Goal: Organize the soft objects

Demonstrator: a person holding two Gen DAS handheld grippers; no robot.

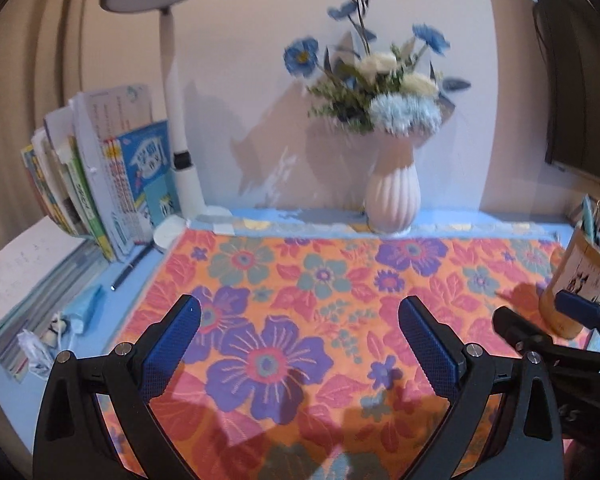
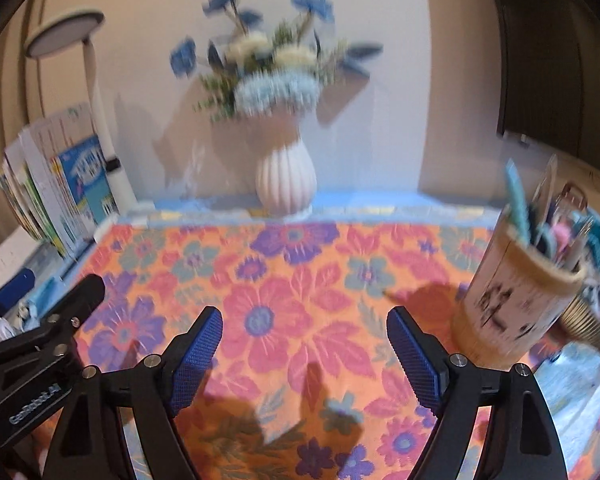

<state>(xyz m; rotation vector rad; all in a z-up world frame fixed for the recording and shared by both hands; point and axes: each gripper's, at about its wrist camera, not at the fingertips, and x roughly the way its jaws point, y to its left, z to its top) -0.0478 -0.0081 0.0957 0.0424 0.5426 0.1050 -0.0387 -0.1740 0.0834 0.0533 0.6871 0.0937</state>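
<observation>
An orange cloth with purple, pink and teal flowers lies spread flat over the blue desk; it also shows in the right wrist view. My left gripper hovers above the cloth's near middle, open and empty. My right gripper hovers above the cloth to the right of the left one, open and empty. The right gripper shows at the right edge of the left wrist view, and the left gripper shows at the left edge of the right wrist view.
A white ribbed vase of blue and white flowers stands at the back against the wall. A white desk lamp and leaning books are at the back left. A bamboo pen holder stands on the cloth's right side. A pen and small clutter lie left.
</observation>
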